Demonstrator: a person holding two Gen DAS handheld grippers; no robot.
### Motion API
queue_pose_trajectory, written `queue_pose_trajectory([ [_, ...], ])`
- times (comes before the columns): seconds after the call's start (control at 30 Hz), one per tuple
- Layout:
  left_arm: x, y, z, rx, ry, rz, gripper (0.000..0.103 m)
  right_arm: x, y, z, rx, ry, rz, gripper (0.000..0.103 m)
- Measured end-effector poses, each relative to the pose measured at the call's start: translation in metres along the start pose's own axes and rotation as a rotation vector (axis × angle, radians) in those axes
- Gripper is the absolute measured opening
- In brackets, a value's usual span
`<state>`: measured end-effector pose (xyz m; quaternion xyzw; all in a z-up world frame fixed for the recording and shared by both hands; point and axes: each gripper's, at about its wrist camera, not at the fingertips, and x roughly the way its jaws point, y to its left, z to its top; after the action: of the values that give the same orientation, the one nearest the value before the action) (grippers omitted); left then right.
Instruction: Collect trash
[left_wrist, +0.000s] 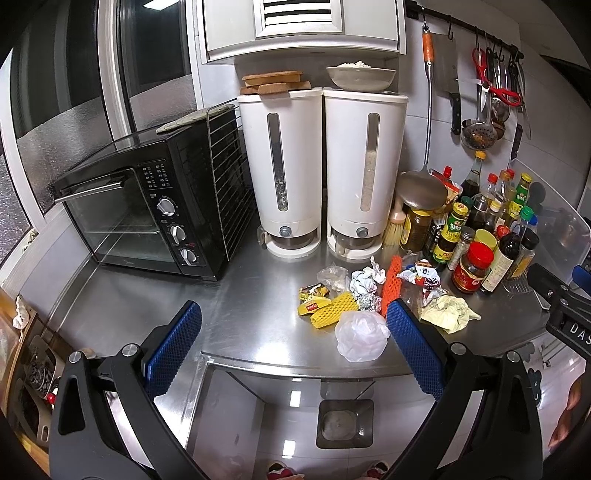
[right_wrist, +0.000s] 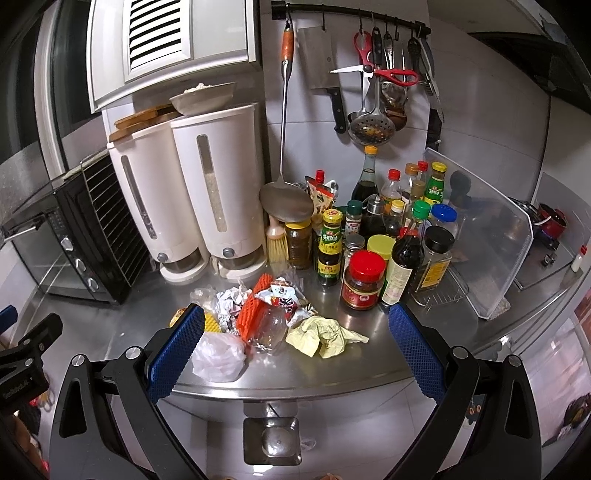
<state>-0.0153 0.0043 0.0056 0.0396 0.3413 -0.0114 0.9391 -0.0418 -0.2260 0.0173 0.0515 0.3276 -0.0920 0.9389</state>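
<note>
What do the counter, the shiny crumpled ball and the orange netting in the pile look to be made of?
Counter: apparently stainless steel, brushed, with soft reflections. Shiny crumpled ball: probably aluminium foil, silvery with sharp creases. Orange netting: looks like foam mesh fruit sleeve, matte, with a diamond lattice of holes.

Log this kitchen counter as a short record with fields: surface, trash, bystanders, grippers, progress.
surface: steel counter
trash: white plastic bag at the front edge, crumpled yellow paper, orange foam net, foil ball, yellow foam net
bystanders: condiment bottles, two white dispensers, toaster oven
grippers: left gripper open, right gripper open, both empty
progress: nothing picked up yet
</note>
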Motion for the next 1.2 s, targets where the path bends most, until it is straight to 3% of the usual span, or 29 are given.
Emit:
queue_pose_trajectory([
  [0.27,0.001,0.002,-0.002,0.009,0.002,-0.008,0.095,0.006,-0.005,-0.001,0.006,0.005,0.005,0.1],
  [0.53,0.026,-0.001,-0.003,0.02,0.032,-0.004,0.095,0.018,-0.013,0.0,0.017,-0.055,0.024,0.1],
  [1.03,0.099,-0.032,-0.015,0.113,0.123,-0.034,0.095,0.081,-0.053,-0.006,0.085,0.042,-0.074,0.1],
  [1.13,0.118,-0.041,-0.018,0.13,0.15,-0.039,0.095,0.106,-0.064,-0.011,0.098,0.082,-0.061,0.1],
  [1.2,0.133,-0.046,-0.02,0.142,0.173,-0.044,0.095,0.121,-0.067,-0.015,0.095,0.108,-0.064,0.093],
])
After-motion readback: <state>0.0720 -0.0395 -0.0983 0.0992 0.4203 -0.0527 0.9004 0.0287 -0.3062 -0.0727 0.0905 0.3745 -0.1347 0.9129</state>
